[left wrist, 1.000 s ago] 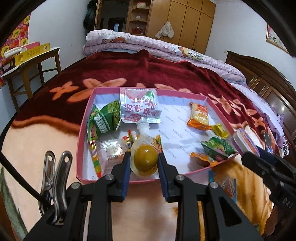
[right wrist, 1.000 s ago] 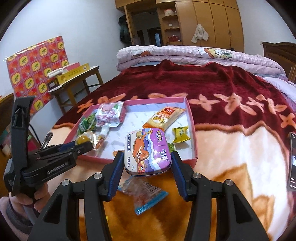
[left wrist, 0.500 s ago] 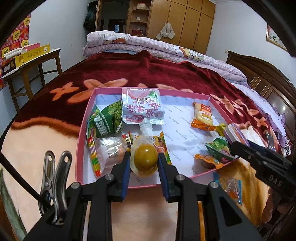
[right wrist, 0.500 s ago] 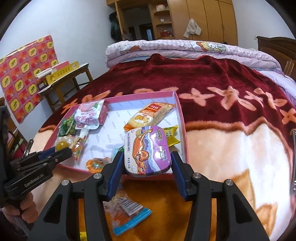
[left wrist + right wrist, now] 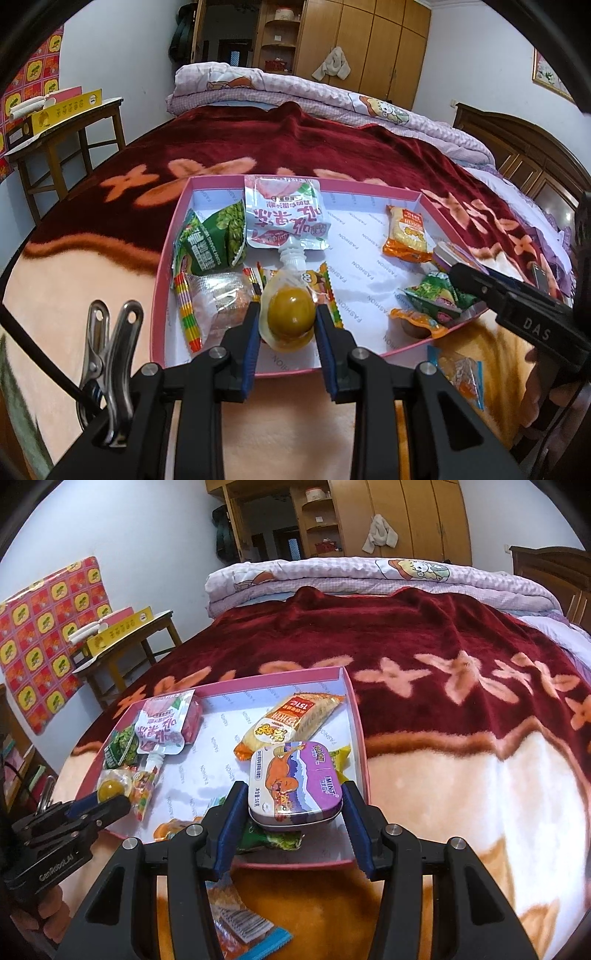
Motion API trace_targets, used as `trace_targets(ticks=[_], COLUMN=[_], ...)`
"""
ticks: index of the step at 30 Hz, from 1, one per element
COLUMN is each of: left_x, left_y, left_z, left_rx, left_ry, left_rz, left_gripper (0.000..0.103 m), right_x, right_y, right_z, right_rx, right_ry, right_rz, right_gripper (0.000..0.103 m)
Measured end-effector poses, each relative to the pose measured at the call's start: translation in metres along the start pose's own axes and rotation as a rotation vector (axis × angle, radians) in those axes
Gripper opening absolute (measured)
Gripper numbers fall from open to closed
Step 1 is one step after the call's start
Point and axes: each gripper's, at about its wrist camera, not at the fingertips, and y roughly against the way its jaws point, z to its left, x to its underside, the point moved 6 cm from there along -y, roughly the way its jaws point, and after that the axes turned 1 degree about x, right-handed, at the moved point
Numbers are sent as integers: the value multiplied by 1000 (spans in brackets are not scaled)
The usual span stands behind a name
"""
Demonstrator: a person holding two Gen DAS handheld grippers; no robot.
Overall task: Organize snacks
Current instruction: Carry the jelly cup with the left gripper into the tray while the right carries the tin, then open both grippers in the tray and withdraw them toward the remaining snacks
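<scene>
— Both jaws are holding something. See the left gripper (image 5: 287,325)? Its blue pads squeeze a clear packet with a round yellow-brown jelly ball (image 5: 291,315), one pad on each side.

— Where is that packet?

— Just inside the near edge of the pink tray (image 5: 424,195), over toward the left side. Striped candy sticks (image 5: 187,314) lie beside it, and a green pea bag (image 5: 212,243) sits by the left wall.

— And the other one?

— The right gripper (image 5: 293,814) holds a purple mint tin (image 5: 293,781). The tin sits right between the two pads, with its long sides against them, up above the tray's near right corner. A green packet (image 5: 273,840) lies under it.

— What else is in the tray?

— A white pouch with a spout (image 5: 286,221) by the far edge, and an orange cracker pack (image 5: 291,720) near the right wall.

— Anything outside?

— A blue-edged packet (image 5: 240,923) lies on the blanket (image 5: 461,775), just in front of the tray's near edge.
</scene>
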Motion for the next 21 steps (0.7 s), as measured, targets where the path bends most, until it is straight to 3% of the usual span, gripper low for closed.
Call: trace_targets(ticks=[7,12,21], left_x=[-3,-3,-4], left_y=[-2,-1,6], left_z=[1,0,3], left_rx=[-1,0,43], left_ry=[-18,-24,32], left_rz=[-6,-11,-6], left_gripper=[38,40,46], right_x=[-2,-1,0], right_y=[-3,-1,15], right_z=[3,5,11], right_rx=[17,-4,-16], right_ry=[11,6,21], right_rz=[-14,-21,-69], right_gripper=[53,71,77])
